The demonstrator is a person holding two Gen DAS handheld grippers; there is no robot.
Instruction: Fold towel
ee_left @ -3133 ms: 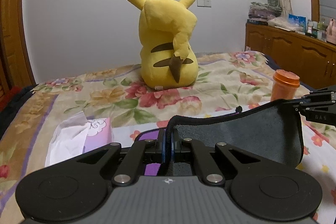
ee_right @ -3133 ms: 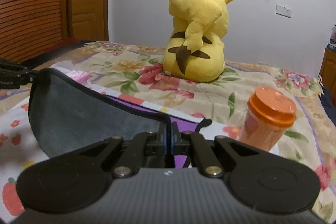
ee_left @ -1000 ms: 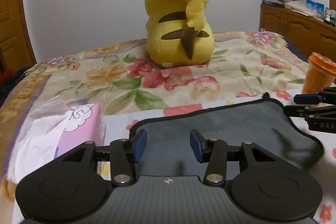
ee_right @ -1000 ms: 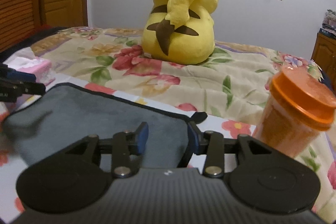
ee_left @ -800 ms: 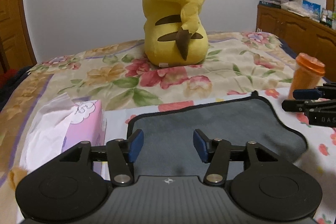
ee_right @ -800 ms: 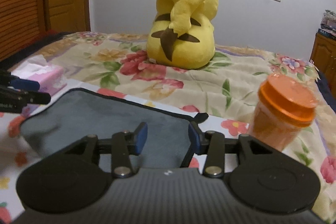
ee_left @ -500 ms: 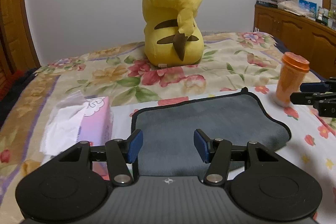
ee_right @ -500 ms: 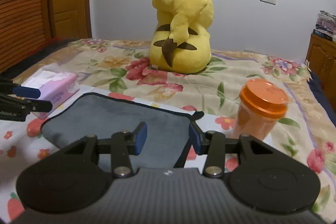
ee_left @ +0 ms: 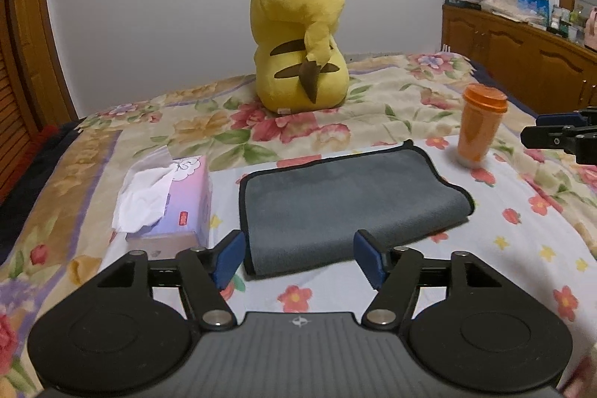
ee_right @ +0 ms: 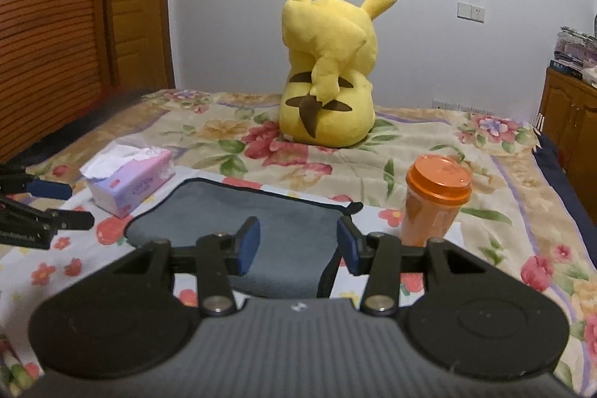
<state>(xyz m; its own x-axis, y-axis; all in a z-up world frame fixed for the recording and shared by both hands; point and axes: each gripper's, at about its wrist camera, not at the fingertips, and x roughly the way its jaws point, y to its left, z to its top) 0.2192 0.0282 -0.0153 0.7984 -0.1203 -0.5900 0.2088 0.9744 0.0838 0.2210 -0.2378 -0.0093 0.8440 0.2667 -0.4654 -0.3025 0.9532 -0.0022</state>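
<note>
A grey towel (ee_left: 347,204) with a black hem lies folded flat on the floral bedspread; it also shows in the right wrist view (ee_right: 268,230). My left gripper (ee_left: 298,258) is open and empty, hovering just short of the towel's near edge. My right gripper (ee_right: 296,245) is open and empty above the towel's near right part. The right gripper's fingers (ee_left: 552,133) show at the right edge of the left wrist view, and the left gripper's fingers (ee_right: 44,204) at the left edge of the right wrist view.
A pink tissue box (ee_left: 171,200) lies left of the towel. An orange lidded cup (ee_left: 479,127) stands to its right. A yellow Pikachu plush (ee_left: 298,36) sits farther back. A wooden cabinet (ee_left: 522,51) lines the right wall.
Both grippers let go of the towel, opened and drew back and up. The towel now lies folded on the bed.
</note>
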